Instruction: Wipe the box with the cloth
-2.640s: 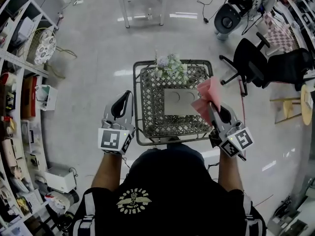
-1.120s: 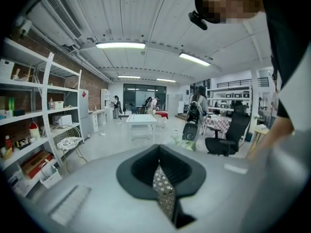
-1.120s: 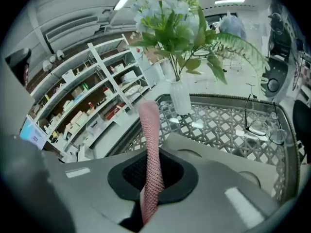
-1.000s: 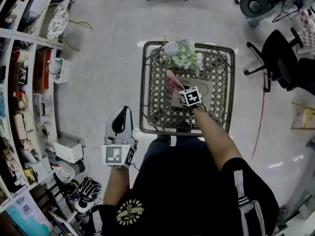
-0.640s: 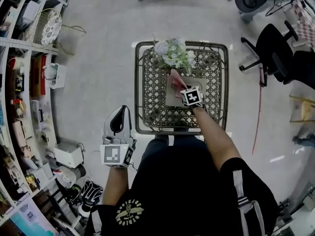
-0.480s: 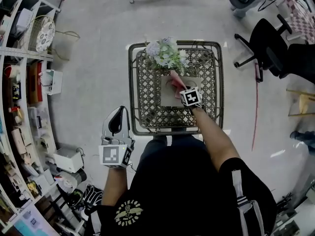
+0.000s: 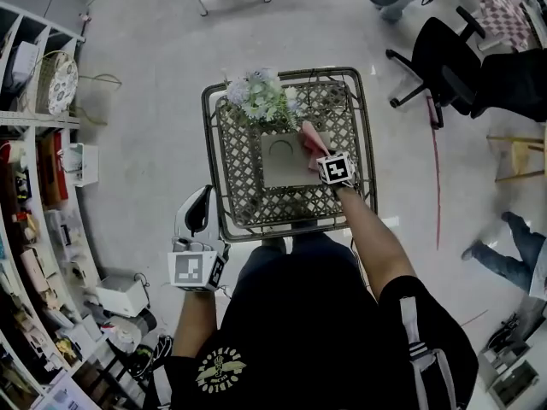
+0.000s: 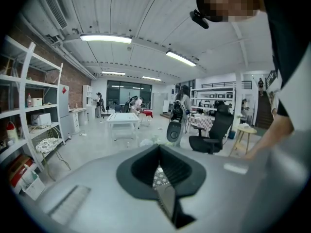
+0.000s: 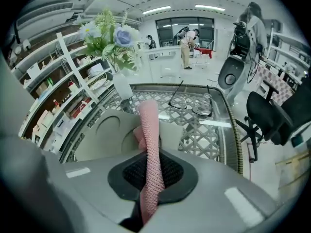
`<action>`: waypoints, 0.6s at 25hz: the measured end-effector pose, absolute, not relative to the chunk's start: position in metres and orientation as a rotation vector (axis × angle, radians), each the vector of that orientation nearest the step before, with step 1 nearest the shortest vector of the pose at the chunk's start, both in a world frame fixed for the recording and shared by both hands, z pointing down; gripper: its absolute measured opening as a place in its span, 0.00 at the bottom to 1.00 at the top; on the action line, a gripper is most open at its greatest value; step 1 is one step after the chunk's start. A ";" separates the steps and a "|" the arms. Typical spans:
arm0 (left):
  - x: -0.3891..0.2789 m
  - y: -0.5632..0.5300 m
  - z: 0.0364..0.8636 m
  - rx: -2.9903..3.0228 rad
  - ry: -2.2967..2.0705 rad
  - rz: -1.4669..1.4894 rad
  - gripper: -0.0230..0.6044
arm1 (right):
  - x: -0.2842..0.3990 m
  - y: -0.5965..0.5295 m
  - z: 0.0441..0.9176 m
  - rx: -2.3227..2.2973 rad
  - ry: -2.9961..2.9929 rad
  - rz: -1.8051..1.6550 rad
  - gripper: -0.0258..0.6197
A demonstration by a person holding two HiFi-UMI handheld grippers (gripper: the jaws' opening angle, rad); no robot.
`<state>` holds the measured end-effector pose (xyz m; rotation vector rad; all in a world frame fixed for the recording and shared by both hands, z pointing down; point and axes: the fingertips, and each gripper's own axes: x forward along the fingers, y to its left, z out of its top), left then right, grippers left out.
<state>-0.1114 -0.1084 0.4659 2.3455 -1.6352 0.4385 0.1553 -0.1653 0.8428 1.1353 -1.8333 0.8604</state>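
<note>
A flat grey box (image 7: 280,161) with round recesses lies on a lattice-topped table (image 7: 239,196). My right gripper (image 7: 320,149) is shut on a pink knitted cloth (image 7: 313,136), which rests at the box's far right edge. In the right gripper view the cloth (image 9: 148,130) runs up between the jaws of the right gripper (image 9: 151,165) and folds down onto the box (image 9: 104,130). My left gripper (image 7: 205,193) hangs left of the table over the floor, shut with nothing in it; its jaws meet in the left gripper view (image 8: 159,166).
A vase of pale flowers (image 7: 261,96) stands at the table's far edge, just behind the box. Eyeglasses (image 9: 190,104) lie on the lattice at the far right. Shelving (image 7: 34,143) lines the left wall. Office chairs (image 7: 444,58) stand at the far right.
The right gripper carried the cloth from the table's right side onto the box, then slid it rightward to the box's far right edge. The left gripper stayed low at the left.
</note>
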 end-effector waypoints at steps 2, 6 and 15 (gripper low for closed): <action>-0.107 -0.110 0.466 2.364 -1.624 0.438 0.04 | 0.171 -0.164 0.843 1.160 -1.804 0.854 0.07; -0.103 -0.111 0.464 2.371 -1.616 0.450 0.04 | 0.198 -0.161 0.848 1.185 -1.751 0.858 0.07; -0.104 -0.102 0.465 2.362 -1.633 0.439 0.04 | 0.161 -0.151 0.803 1.147 -1.930 0.882 0.07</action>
